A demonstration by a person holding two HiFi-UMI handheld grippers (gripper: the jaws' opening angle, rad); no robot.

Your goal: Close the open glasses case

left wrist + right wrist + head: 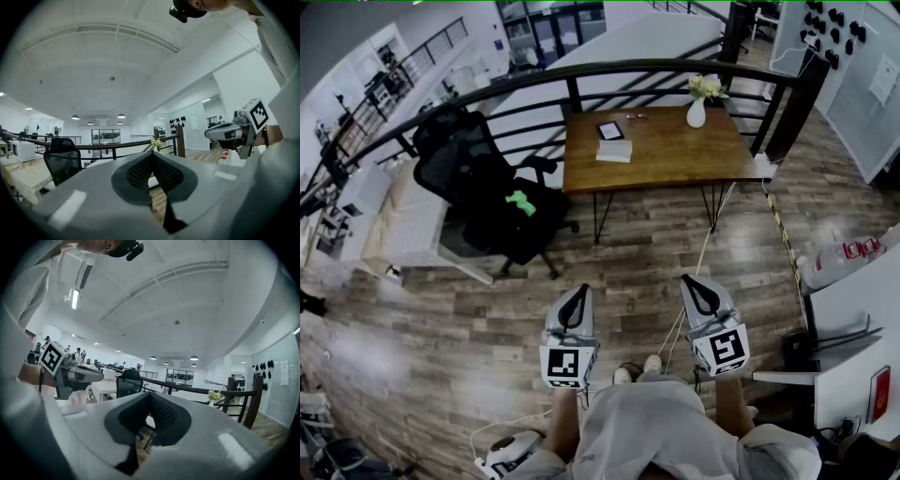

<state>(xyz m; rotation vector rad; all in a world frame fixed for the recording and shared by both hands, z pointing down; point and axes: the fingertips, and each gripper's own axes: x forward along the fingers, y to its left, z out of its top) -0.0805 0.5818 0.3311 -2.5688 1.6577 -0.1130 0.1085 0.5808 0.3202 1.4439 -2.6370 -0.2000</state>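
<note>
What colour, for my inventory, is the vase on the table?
White; the vase shows best in the head view.

Two grippers are counted, the left gripper (578, 292) and the right gripper (695, 282), and two shoes (622, 375) are counted as well. One table (666, 159), one chair (478, 173) and one railing (581, 68) are counted. On the table, one vase (697, 114) and two flat things are counted, a dark thing (610, 130) and a pale thing (615, 151), and on the chair one green thing (520, 202) is counted.
</note>
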